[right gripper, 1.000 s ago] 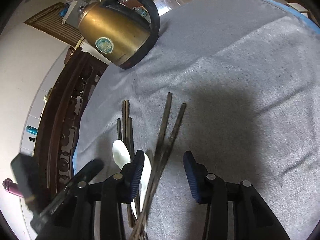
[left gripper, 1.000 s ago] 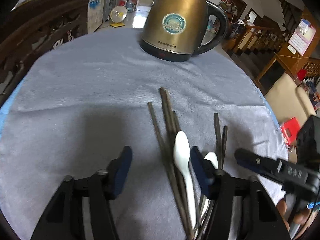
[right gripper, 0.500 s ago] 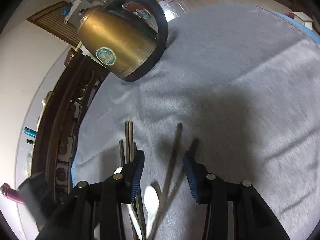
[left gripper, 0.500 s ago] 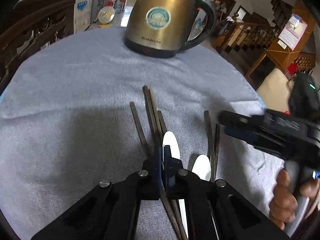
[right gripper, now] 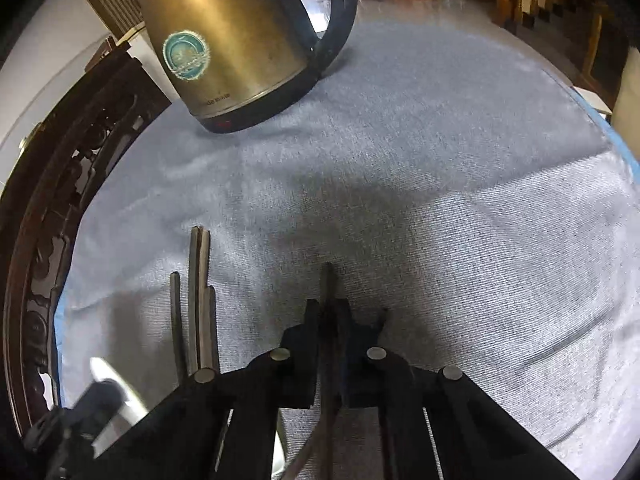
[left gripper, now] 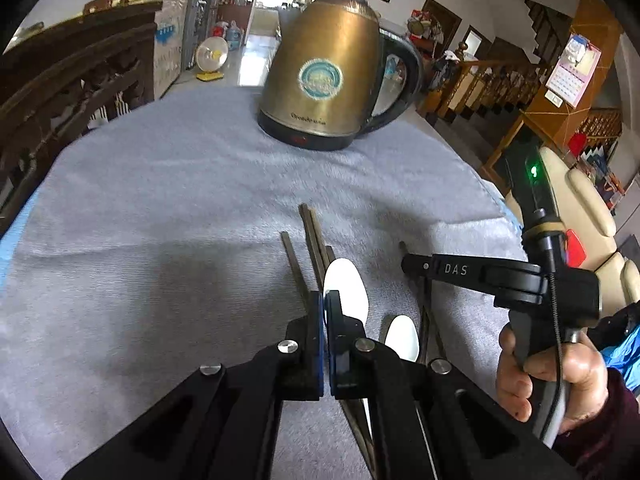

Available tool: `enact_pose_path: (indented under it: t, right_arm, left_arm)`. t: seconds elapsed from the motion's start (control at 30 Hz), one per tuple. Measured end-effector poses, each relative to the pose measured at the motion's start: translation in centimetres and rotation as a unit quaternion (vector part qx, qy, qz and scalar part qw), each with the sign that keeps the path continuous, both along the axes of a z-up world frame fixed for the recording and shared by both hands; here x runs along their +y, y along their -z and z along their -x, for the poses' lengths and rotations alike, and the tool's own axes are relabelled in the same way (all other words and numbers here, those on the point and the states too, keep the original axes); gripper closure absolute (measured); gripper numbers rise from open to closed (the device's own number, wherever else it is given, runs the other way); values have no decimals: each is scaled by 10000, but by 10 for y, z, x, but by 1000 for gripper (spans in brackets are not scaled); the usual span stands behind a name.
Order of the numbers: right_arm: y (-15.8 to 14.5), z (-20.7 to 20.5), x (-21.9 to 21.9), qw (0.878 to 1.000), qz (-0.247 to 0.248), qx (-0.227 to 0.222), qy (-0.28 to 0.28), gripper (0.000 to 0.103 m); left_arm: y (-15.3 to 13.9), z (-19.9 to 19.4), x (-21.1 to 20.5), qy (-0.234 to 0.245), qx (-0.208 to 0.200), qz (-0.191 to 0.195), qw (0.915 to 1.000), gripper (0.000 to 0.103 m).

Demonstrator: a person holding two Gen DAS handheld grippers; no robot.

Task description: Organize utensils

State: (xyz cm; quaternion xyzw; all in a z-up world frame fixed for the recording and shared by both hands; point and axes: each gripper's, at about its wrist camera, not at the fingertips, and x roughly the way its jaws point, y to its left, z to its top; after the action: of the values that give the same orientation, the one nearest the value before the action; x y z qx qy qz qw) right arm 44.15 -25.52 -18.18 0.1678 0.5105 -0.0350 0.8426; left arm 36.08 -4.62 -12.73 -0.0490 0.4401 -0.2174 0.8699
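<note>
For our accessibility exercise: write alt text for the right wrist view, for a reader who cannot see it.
The right gripper is shut on a dark chopstick over a grey tablecloth. More chopsticks lie to its left, and a brass-coloured kettle stands at the far edge.

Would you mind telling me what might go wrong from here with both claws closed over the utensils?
1. The right claw pinches one chopstick near its far end; it may pivot or slip when lifted, and its partner beside the claw could be dragged.
2. The left claw is shut right beside the white spoon and loose chopsticks, so moving it may scatter them.
</note>
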Motion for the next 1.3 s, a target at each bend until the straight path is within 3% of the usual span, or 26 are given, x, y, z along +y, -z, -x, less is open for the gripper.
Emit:
enact_pose_path:
  t: [0.2,0.47,0.73,0.93,1.07,1.3]
  right_arm:
    - [-19,27,-3,9962,-515,-669,-198,95]
    - [-67,99,-15,9809,-976,-1666,-241,95]
    - [-111,184,-17,9607,-912,-2621,11,95]
    - [-140,248,-3,9402,-547,-3360,65,95]
    - [-163,278,5,9203,-212,-3905,138,95]
    - [-192,308,14,8818,-152,-4692,453,94]
  left_arm:
    - [-21,25,16,-219,-318,-16,9993,101]
    - [-50,72,40,-650,-667,110,9956,101]
    - [-82,136,50,-1104,-1296,-110,9853,101]
    - [-103,174,50,-1192,-1606,-62,9798,101]
    - [-119,191,46,-1131,-1790,140,9772,101]
    - [-123,209,34,-1022,-1952,275,9750,101]
